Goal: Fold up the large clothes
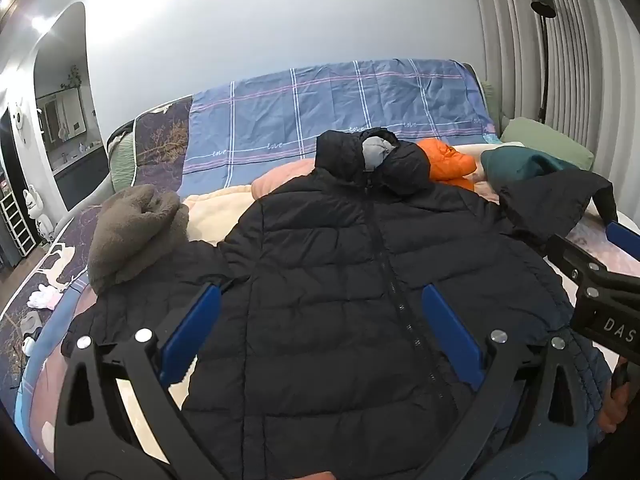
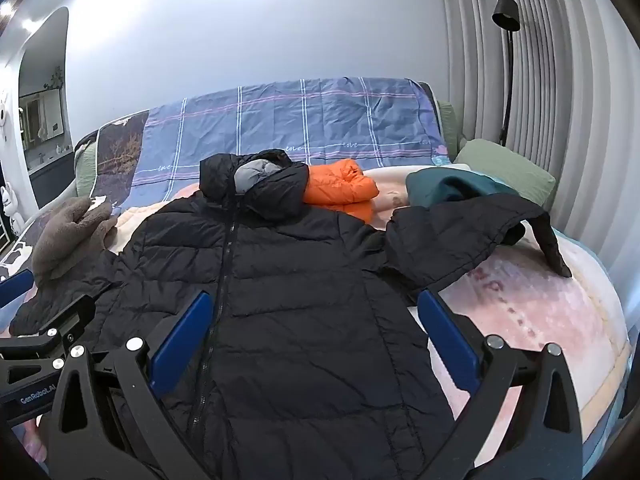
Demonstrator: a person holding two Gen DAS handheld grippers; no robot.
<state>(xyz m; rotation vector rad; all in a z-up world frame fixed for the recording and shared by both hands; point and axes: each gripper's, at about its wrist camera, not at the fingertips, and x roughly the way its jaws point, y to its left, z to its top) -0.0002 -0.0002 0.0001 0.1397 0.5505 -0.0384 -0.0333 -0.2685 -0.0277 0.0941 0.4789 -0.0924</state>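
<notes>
matt quilted black jacket [image 1: 328, 280] — cloth

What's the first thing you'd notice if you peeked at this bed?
A big black puffy jacket lies spread flat, zipped up, across the middle of the bed. Just behind its hood sits a bright orange jacket, the loudest colour around. Both open grippers hover over the black one.

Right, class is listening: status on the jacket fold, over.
Left gripper open, right gripper open, both above the jacket. Jacket flat on bed, zipped, unfolded. Brown fleece lies on one sleeve; orange jacket touches the hood.
</notes>
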